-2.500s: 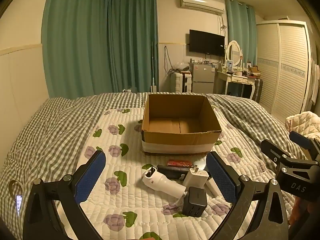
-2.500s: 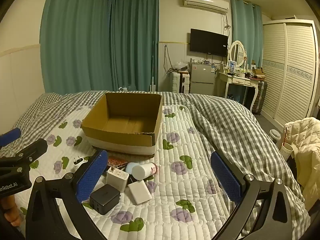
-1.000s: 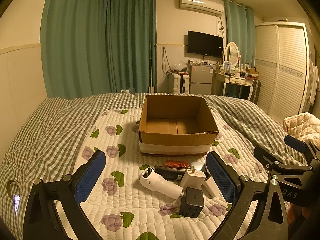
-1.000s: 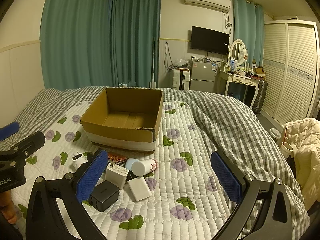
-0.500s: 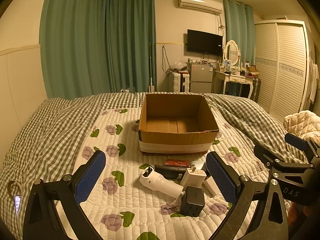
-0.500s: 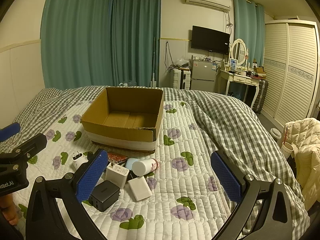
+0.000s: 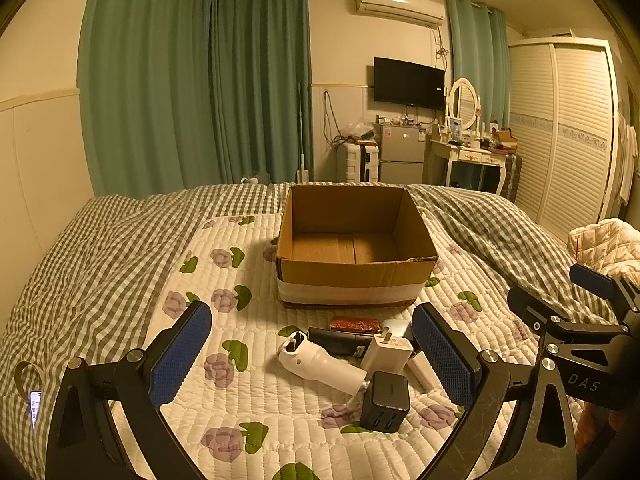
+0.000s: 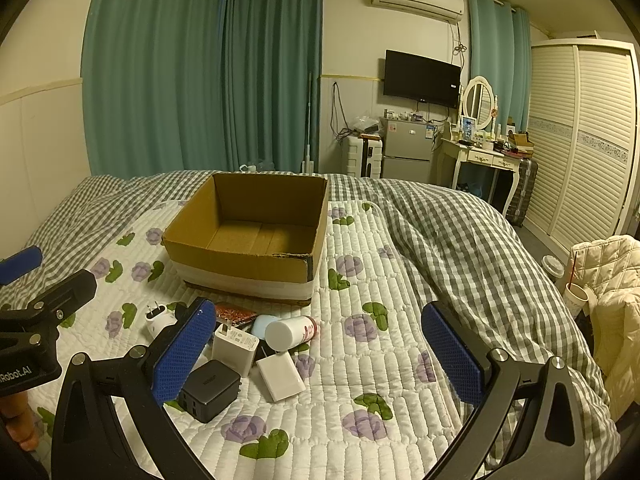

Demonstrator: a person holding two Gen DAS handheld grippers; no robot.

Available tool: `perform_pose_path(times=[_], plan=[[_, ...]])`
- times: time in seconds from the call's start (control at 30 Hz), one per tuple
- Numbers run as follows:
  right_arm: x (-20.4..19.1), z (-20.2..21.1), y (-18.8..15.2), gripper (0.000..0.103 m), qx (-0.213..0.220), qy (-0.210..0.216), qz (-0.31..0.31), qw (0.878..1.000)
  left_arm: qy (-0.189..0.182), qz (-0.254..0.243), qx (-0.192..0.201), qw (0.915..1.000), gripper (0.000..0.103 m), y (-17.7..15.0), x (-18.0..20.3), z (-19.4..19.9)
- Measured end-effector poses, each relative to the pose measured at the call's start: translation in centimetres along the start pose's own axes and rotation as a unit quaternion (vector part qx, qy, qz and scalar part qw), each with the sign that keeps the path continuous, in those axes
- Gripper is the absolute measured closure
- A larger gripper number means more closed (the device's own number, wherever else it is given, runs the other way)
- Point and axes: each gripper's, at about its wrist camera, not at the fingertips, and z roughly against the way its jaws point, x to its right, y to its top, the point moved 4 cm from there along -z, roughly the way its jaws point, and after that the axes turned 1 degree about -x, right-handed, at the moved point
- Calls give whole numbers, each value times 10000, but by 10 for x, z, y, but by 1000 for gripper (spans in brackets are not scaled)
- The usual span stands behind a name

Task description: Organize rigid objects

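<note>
Setting: a bedroom; a bed [image 7: 120, 248] with a white flower-print quilt over a grey check cover carries everything.
Left gripper [image 7: 312, 354]: jaws wide apart, holding nothing, hovering over the near pile.
Right gripper [image 8: 316, 354]: jaws likewise apart and empty, just right of the pile.
Black charger [image 7: 385, 401]: nearest; a compact, stiff block, probably dense. Take it across its flat sides.
White handheld device [image 7: 320, 362]: lying on its side; smooth and round, likely slippery. Clamp mid-body.
White plug adapter [image 7: 387, 354]: boxy, prongs up; grip the flat faces, clear of the prongs.
White bottle [image 8: 290, 333]: on its side, may roll; looks light.
Flat white block [image 8: 280, 376]: thin, so pinch it by the edges.
Cardboard box [image 7: 354, 250]: just beyond the pile, open and empty; the likely destination.
</note>
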Motion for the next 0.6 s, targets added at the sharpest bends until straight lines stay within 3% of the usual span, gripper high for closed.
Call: perform_pose_path(times=[0.6], plan=[[-3,-1,-3,0,-15,56,100,9999,-8,-18,4,10000,1,0,1,0]])
